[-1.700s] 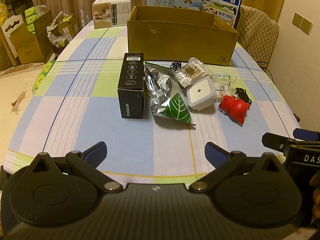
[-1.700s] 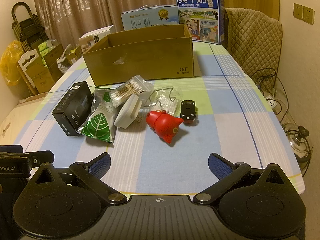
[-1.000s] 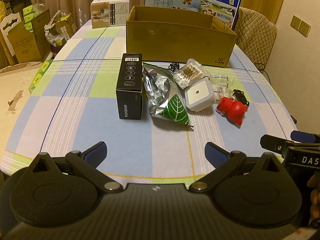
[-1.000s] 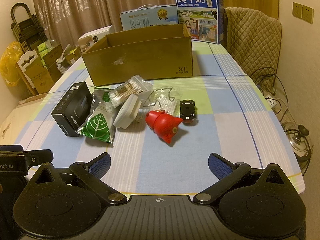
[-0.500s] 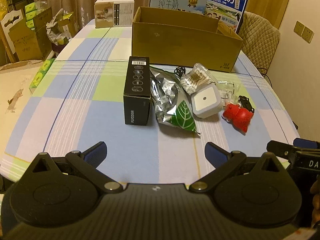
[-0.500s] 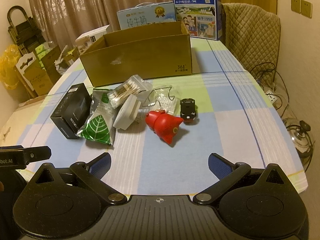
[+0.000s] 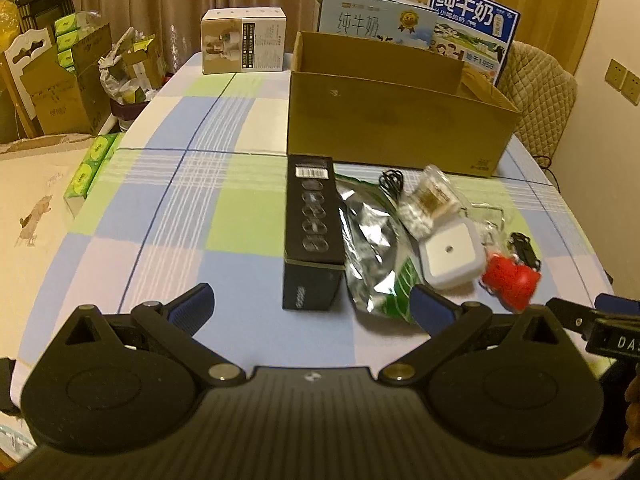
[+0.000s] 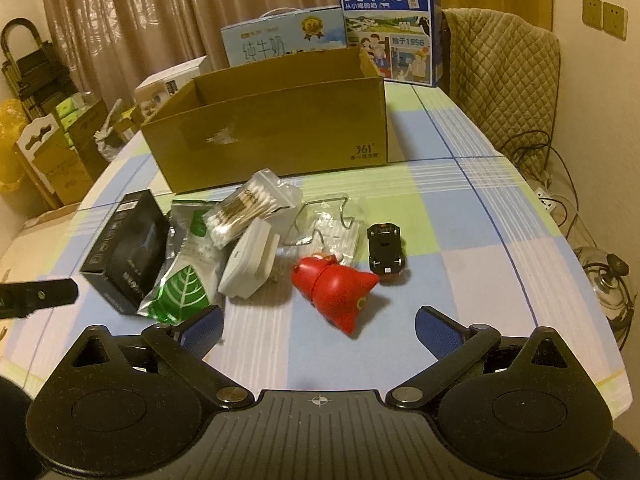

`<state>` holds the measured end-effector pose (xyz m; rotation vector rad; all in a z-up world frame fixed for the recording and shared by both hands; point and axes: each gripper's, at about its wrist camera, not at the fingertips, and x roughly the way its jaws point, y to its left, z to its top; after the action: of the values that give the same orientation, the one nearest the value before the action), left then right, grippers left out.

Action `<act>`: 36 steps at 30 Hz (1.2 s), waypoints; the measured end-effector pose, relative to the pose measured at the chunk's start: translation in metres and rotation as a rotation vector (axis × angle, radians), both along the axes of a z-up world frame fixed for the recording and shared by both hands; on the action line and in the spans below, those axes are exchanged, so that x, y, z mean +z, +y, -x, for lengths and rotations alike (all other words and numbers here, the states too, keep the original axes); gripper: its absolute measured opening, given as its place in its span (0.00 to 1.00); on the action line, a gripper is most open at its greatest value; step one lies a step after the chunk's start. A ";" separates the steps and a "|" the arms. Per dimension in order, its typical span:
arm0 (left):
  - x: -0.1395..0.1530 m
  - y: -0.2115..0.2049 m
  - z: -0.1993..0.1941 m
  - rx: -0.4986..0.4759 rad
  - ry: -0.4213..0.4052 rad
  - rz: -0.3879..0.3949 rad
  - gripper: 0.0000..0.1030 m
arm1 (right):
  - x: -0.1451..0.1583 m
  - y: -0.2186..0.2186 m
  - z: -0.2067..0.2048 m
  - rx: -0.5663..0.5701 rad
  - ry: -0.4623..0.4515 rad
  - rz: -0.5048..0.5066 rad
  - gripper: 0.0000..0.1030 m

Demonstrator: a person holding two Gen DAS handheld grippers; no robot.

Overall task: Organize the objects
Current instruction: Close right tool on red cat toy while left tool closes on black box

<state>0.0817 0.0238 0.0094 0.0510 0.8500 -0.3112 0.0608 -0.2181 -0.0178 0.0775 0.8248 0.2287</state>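
My left gripper and right gripper are both wide open, holding nothing. The black box and red toy lie just ahead, waiting for the big box behind them.

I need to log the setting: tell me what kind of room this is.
Most likely a home dining room doubling as storage. A checked tablecloth covers the table, a quilted chair stands at its far side, and milk gift cartons and stacked cardboard boxes crowd the curtained edges.
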 end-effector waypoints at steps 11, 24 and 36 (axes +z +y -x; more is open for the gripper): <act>-0.018 -0.012 -0.040 -0.020 0.013 -0.022 0.91 | -0.027 0.004 -0.033 -0.085 0.059 -0.020 0.79; -0.027 -0.018 -0.057 -0.025 0.027 -0.006 0.92 | -0.049 0.015 -0.058 -0.161 0.082 -0.042 0.67; -0.032 -0.021 -0.065 -0.037 0.034 -0.016 0.92 | -0.059 0.027 -0.072 -0.155 0.078 0.032 0.62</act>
<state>0.1465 0.0026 -0.0224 0.0762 0.8856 -0.3406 0.1331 -0.1910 -0.0764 0.1201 0.8959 0.0664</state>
